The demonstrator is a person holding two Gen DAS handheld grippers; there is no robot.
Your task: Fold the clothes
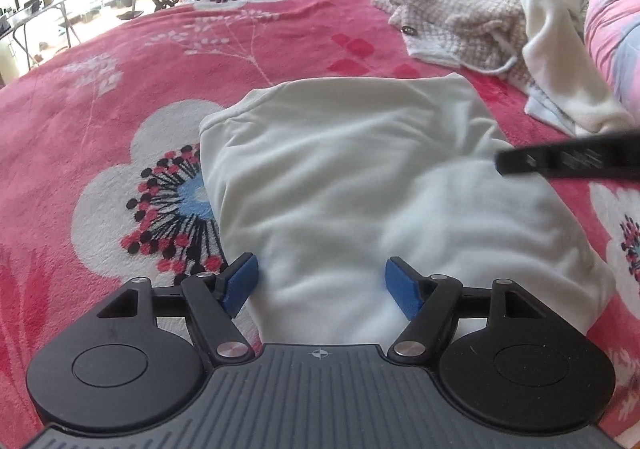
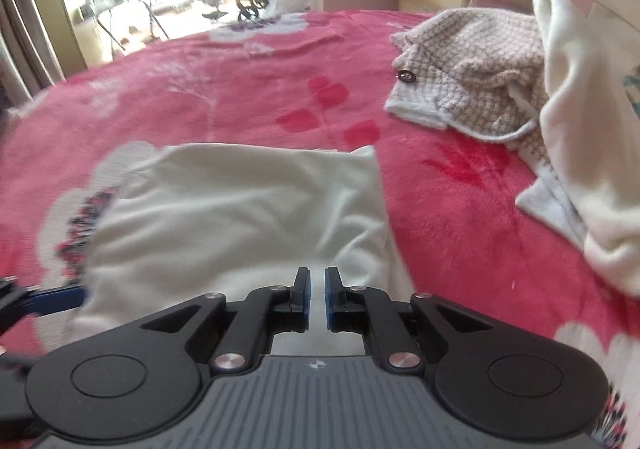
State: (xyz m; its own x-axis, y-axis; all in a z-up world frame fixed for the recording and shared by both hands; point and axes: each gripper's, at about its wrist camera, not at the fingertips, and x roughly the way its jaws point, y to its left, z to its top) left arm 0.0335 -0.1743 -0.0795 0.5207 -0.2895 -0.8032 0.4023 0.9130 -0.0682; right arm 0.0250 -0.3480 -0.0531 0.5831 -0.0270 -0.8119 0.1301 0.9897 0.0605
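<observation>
Two grippers at the near hem of one white garment

On the pink bedspread [image 1: 100, 97] the white garment [image 1: 340, 169] lies flattish, long axis running away from me. My left gripper [image 1: 320, 285] straddles its near edge, fingers spread wide. The right gripper [image 2: 317, 297] is nearly closed, a sliver of gap (cloth between? I cannot tell). Only the right view shows the heaped clothes [image 2: 500, 65] fully
</observation>
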